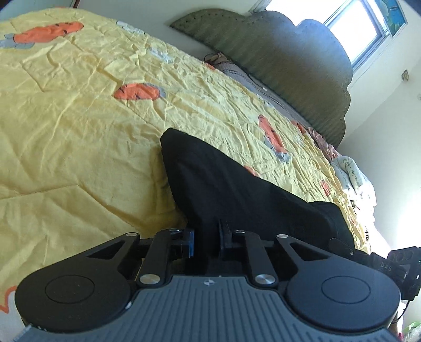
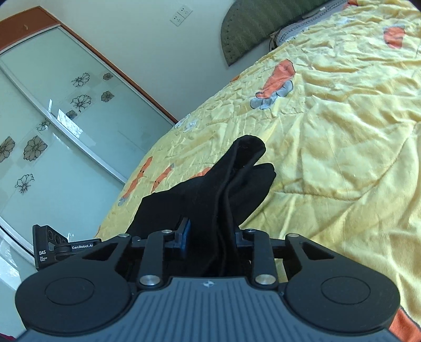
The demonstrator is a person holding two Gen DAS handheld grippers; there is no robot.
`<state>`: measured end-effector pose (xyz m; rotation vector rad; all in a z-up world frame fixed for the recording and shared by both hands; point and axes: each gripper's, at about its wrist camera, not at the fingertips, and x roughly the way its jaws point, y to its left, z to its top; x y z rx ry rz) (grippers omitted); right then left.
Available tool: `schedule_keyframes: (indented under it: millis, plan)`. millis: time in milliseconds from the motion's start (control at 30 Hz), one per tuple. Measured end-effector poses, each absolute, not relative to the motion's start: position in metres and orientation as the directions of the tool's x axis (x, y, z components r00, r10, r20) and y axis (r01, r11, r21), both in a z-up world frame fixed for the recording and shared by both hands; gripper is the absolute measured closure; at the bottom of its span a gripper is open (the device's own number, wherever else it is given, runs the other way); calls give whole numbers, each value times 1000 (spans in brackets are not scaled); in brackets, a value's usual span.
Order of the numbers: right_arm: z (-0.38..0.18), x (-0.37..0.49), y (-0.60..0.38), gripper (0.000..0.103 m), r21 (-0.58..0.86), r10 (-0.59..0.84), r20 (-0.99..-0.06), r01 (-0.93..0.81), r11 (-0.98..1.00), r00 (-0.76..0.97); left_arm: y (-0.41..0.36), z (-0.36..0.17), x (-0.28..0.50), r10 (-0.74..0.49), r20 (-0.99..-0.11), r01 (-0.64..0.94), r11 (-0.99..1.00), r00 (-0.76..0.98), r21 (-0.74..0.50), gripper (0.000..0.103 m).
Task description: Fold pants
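Black pants (image 1: pixel 223 184) lie on a yellow quilt (image 1: pixel 79 131) with orange and grey patches. In the left wrist view my left gripper (image 1: pixel 206 236) is shut on the near edge of the pants, with black cloth pinched between its fingers. In the right wrist view the pants (image 2: pixel 236 184) rise in a bunched fold, and my right gripper (image 2: pixel 211 236) is shut on a thick gather of that cloth. The far ends of the pants rest on the quilt (image 2: pixel 342 131). Each view catches the other gripper at its edge: the right one (image 1: pixel 394 263) and the left one (image 2: pixel 52 247).
A green padded headboard (image 1: pixel 289 65) and a grey pillow (image 1: pixel 244 76) stand at the bed's far end under a bright window (image 1: pixel 355 23). Crumpled bedding (image 1: pixel 352 179) lies at the right. A glass sliding wardrobe door (image 2: pixel 52 118) with flower prints runs beside the bed.
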<state>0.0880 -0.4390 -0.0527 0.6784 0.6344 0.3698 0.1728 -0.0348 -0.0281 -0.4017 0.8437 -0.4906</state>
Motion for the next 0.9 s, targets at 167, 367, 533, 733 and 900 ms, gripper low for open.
schedule_keyframes:
  millis: [167,367,533,733,900]
  plan:
    - [-14,94,-414,77,584,499,-396,-208,785,771,-29,8,162,-523,-524,316,843,672,-435,87]
    - [10,141,-380,77,521,517,-359,-293,802,777,-9,51,194,-422,-463,299,900,779,-317,87]
    - [2,201,-352,77,497,496,-367,-286,820,787,8,45,250,-341,-520,227,935,783,-272,87]
    - [-40,252,-330,63,388,354,-575,-136,912,738,15,-14,272,-259,-632,151,964,731,-220,82]
    - [-21,216,-334,59,274,215,-524,-76,959,824,38,-6,250,-286,-604,101,942,744,-321,63]
